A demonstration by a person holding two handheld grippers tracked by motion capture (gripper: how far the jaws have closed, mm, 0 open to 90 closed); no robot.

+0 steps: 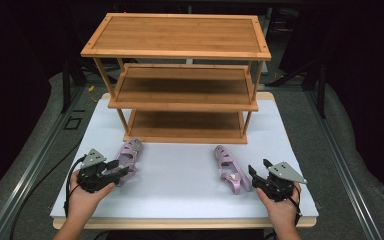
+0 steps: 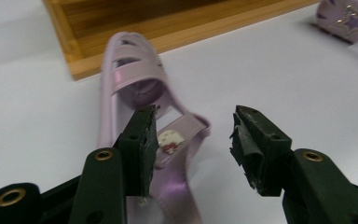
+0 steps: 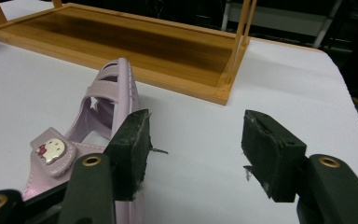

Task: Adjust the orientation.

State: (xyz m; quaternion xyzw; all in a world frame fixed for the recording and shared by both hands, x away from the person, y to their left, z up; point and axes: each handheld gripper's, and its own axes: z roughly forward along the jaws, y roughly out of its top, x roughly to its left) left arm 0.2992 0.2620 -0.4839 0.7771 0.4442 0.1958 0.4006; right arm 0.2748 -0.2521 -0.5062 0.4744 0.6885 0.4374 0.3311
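Three-tier wooden rack [image 1: 180, 75] stands behind; left gripper [image 1: 111, 169] jaws apart over left sandal [image 1: 128, 159]; right gripper [image 1: 258, 172] agape beside right sandal [image 1: 228, 167].

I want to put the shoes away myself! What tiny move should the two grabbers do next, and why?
Probably ease the left gripper a little to its left, so the left sandal's heel strap sits between the jaws, then close. Its jaws stand open with one pad in front of the strap. The right gripper is open too, beside the right sandal, not around it. The bamboo rack waits behind.
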